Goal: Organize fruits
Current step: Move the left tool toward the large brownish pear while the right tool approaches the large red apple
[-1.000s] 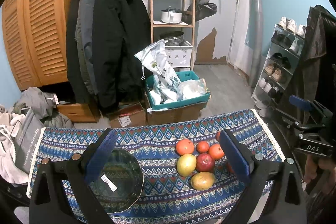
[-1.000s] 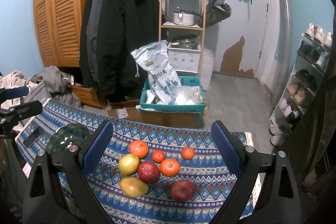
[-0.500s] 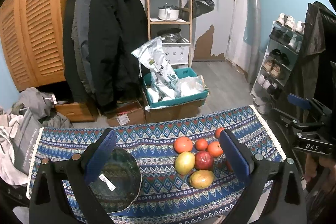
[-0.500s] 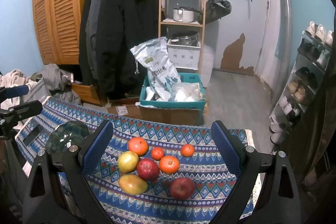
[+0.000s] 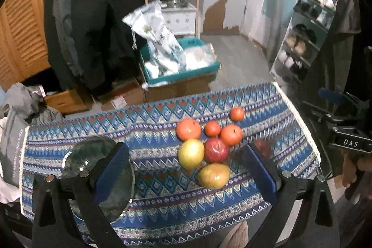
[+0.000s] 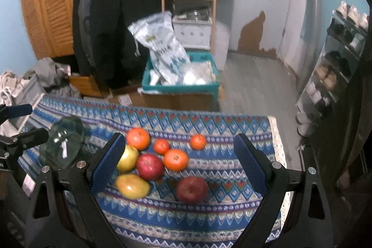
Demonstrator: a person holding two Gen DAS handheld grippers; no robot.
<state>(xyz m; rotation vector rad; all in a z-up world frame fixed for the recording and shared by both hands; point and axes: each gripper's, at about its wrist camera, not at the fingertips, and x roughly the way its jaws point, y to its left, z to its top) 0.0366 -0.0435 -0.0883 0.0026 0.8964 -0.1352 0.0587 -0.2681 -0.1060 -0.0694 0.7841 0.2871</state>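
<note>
Apple (image 6: 192, 190) sits near tablecloth (image 6: 244, 127) right edge.

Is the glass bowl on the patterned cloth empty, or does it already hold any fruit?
Empty. The cloth pattern shows through the glass bowl, while all the fruit, such as the red apple, lies on the tablecloth beside it.

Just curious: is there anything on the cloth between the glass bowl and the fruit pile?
No, only bare patterned cloth separates glass bowl from fruit pile, in the left wrist view.
</note>
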